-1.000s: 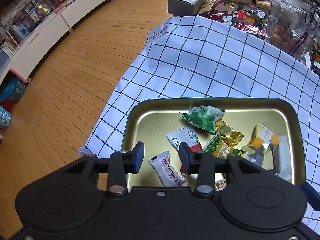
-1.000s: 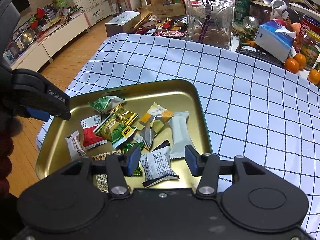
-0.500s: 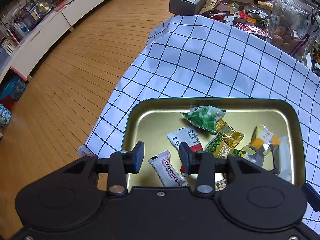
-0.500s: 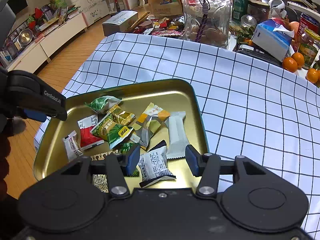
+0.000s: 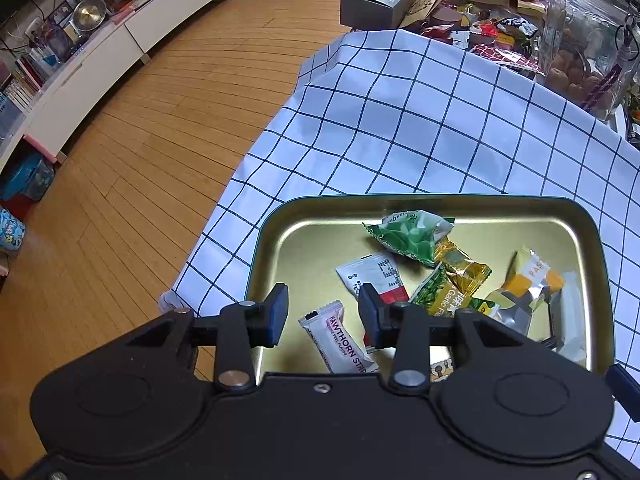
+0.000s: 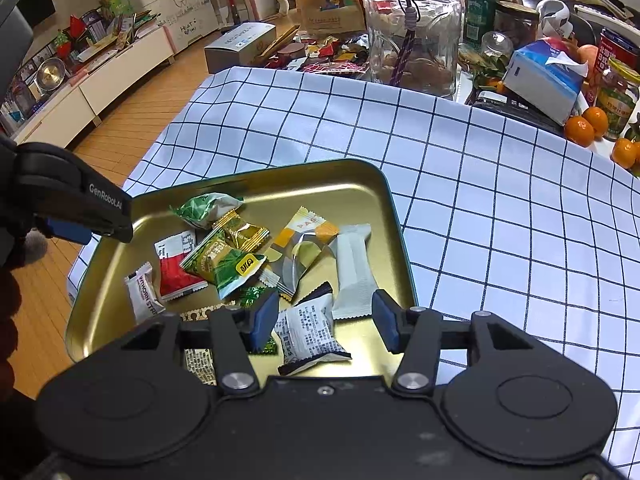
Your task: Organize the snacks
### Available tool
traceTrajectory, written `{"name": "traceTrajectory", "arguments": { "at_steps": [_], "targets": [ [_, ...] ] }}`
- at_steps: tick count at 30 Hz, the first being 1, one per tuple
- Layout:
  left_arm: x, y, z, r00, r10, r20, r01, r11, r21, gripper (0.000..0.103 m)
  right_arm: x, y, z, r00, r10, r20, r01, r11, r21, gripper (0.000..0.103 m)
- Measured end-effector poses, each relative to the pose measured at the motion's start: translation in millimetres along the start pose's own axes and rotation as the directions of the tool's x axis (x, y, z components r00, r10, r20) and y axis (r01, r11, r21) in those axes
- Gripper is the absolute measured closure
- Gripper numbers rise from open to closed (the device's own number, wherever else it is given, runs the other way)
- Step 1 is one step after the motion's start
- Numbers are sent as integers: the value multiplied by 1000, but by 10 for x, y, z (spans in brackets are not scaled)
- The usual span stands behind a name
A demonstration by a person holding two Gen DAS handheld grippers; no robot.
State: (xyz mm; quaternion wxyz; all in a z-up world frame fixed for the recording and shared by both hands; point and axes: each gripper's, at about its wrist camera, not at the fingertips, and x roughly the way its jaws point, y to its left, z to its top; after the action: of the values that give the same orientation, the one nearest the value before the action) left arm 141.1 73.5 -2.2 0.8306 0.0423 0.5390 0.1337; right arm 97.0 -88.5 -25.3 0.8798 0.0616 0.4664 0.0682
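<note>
Checked tablecloth (image 6: 500,208) under gold snack tray (image 6: 384,184), wooden floor (image 5: 132,152) beyond; both claws apart, empty

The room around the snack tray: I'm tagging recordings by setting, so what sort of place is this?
Most likely a lived-in home living room. A wooden plank floor runs to a low white cabinet piled with books and knick-knacks, and the checked tablecloth borders household clutter: a glass jar and oranges.
</note>
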Motion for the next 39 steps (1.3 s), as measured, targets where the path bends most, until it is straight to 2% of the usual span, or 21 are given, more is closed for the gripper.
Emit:
{"name": "traceTrajectory", "arguments": {
  "at_steps": [39],
  "targets": [
    [24,-12,-9,1000,-2,-12,2,1000,15,54,44,7,-31,1000,4,-20,-4,1000,-5,48]
  ]
}}
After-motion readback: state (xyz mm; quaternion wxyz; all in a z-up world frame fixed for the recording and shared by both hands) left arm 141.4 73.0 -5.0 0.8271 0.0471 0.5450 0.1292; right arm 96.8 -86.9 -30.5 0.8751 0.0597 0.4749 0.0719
